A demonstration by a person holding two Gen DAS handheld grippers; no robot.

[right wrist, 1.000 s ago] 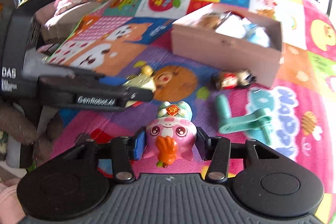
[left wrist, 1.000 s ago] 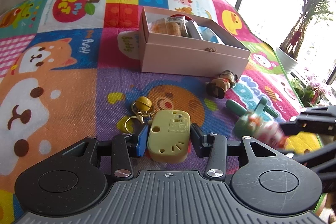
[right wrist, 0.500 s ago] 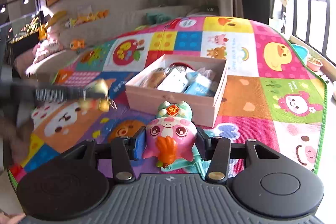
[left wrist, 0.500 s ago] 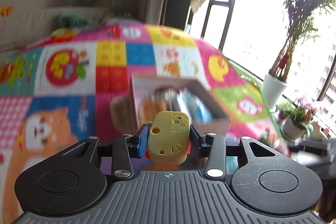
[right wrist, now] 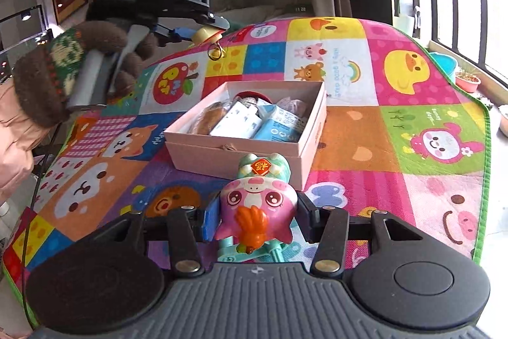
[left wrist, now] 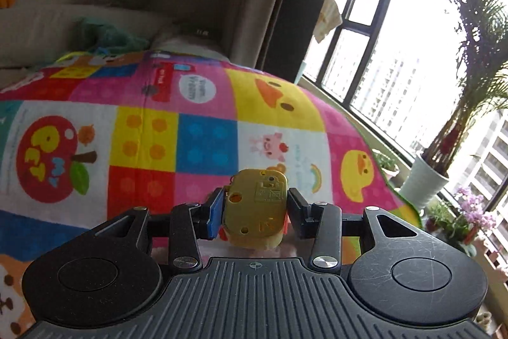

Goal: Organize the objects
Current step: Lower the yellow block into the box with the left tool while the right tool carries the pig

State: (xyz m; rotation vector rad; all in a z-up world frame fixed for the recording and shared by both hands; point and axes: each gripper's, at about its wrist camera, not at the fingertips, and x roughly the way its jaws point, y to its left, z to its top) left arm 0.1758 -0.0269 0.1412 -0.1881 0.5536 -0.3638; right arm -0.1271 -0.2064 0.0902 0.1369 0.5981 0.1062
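Observation:
My left gripper [left wrist: 254,212] is shut on a yellow keychain toy [left wrist: 255,208], held high above the play mat. From the right wrist view the same toy [right wrist: 209,35] shows in the raised left gripper, its gold bell [right wrist: 217,53] dangling, up and left of the pink box [right wrist: 250,145]. That open box holds several snack packets [right wrist: 254,119]. My right gripper [right wrist: 258,216] is shut on a pink and green pig figurine [right wrist: 258,202], just in front of the box's near wall. A teal clip [right wrist: 250,253] lies on the mat under the figurine.
The colourful play mat [right wrist: 397,154] covers the floor. A hand in a brown knitted glove [right wrist: 57,75] holds the left gripper at upper left. Windows and potted plants [left wrist: 444,154] line the right side. A sofa [left wrist: 38,30] stands behind the mat.
The left gripper has lifted the yellow toy off the mat and swung forward and up, past the box. The right gripper has risen slightly with the pig figurine.

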